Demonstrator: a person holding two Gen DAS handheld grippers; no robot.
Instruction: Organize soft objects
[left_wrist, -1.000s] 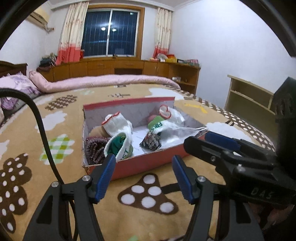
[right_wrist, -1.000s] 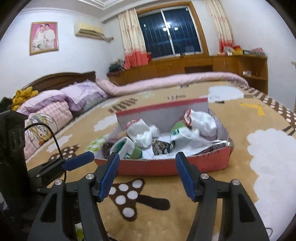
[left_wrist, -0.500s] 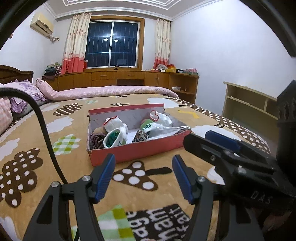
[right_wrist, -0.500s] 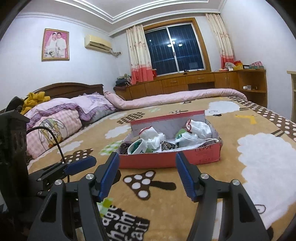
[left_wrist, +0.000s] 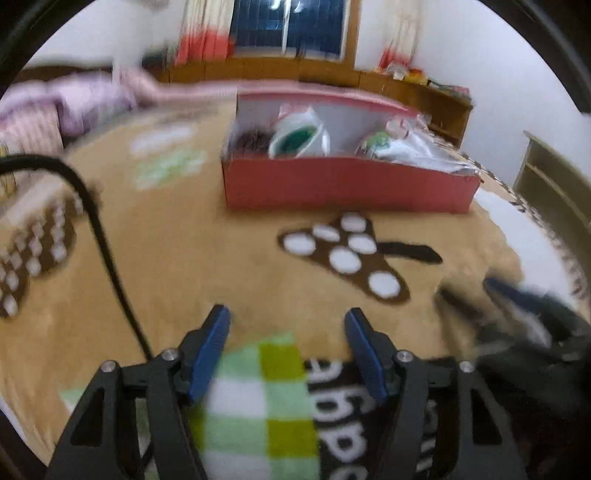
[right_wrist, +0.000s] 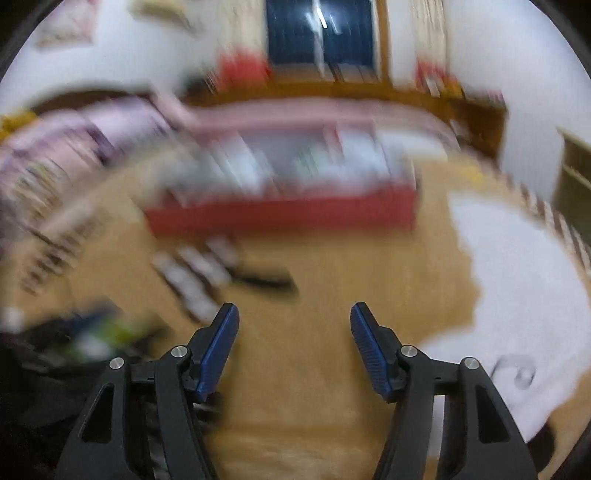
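Both cameras now look down at the blanket (left_wrist: 177, 258) from low and close, while half a second ago they were higher and showed the whole bedroom; the pictures are blurred, the right one very much, so I judge that both tools are moving fast. Nothing in the red box (left_wrist: 347, 186) seems to have changed, and no soft thing lies loose on the blanket in either view, so the scene fits a pause between two sortings as well as the tools being lowered after the sorting. The box stands on the blanket, well apart from both tools, and in the right view it is only a red smear (right_wrist: 280, 214). Inside it, a white sock with a green inside (left_wrist: 301, 134) stands rolled near the front wall, a dark knitted thing (left_wrist: 251, 140) is beside it on the left, and a clear plastic bag (left_wrist: 421, 147) fills the right part. The left gripper (left_wrist: 286, 332) is spread wide and holds nothing; the right gripper (right_wrist: 293, 328) is spread wide and empty too.
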